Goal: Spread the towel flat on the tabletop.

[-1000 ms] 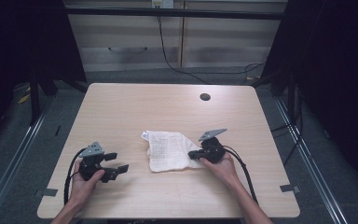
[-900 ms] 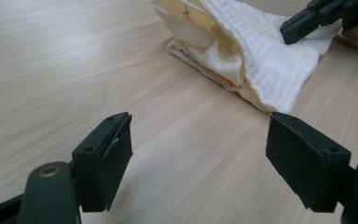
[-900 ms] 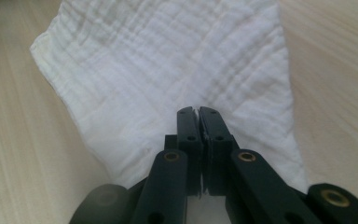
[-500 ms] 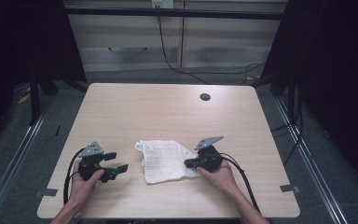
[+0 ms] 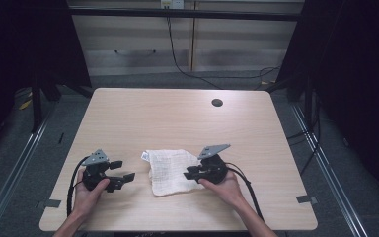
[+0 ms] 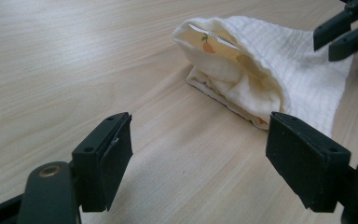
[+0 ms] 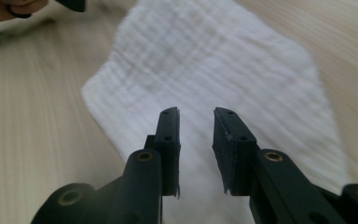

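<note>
No writing shows on the cloth [image 5: 170,170]; left gripper [image 5: 120,172] wide apart, right gripper [image 5: 190,173] just opening, empty.

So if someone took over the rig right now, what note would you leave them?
Left gripper: open, empty, resting on the table left of the cloth.
Right gripper: jaws have just been opening, slightly apart above the cloth, nothing pinched.
Cloth: white, folded over on itself, lying near the table's front edge between both grippers.
Done: one fold, apparently.
Left: probably another fold or tidying the edges.
</note>
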### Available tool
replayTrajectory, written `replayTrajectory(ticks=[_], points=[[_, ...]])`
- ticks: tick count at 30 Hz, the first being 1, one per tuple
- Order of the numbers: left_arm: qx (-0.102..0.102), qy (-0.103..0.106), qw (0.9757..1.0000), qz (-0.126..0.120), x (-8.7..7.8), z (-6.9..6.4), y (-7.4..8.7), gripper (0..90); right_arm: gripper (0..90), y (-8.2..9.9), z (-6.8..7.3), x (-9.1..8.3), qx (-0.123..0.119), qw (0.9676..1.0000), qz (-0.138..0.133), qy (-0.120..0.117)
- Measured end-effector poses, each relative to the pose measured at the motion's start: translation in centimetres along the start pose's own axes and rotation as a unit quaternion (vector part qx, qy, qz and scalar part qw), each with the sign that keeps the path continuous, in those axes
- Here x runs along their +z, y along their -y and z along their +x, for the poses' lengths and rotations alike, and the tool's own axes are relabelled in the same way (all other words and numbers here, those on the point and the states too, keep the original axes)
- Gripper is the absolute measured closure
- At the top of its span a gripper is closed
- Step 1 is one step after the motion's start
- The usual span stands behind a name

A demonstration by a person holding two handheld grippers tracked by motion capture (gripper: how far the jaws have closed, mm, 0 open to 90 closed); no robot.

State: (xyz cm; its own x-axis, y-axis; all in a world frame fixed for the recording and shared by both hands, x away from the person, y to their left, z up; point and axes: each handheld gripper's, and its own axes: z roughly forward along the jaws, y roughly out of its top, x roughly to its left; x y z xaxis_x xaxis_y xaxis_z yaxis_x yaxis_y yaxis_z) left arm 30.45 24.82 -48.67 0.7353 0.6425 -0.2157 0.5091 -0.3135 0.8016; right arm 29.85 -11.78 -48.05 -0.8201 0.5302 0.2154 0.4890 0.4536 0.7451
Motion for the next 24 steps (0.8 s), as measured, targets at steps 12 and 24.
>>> replayTrajectory(ticks=[12, 24], points=[[-0.002, 0.000, 1.0000, -0.002, -0.1, 0.1, 0.0, 22.4, 75.9, -2.2, 5.1, 5.8, -0.068, 0.9948, 0.035, -0.068], [-0.001, 0.000, 1.0000, -0.003, -0.1, 0.1, 0.1, 22.4, 65.0, -1.9, 5.5, 7.5, -0.079, 0.9935, 0.041, -0.071]])
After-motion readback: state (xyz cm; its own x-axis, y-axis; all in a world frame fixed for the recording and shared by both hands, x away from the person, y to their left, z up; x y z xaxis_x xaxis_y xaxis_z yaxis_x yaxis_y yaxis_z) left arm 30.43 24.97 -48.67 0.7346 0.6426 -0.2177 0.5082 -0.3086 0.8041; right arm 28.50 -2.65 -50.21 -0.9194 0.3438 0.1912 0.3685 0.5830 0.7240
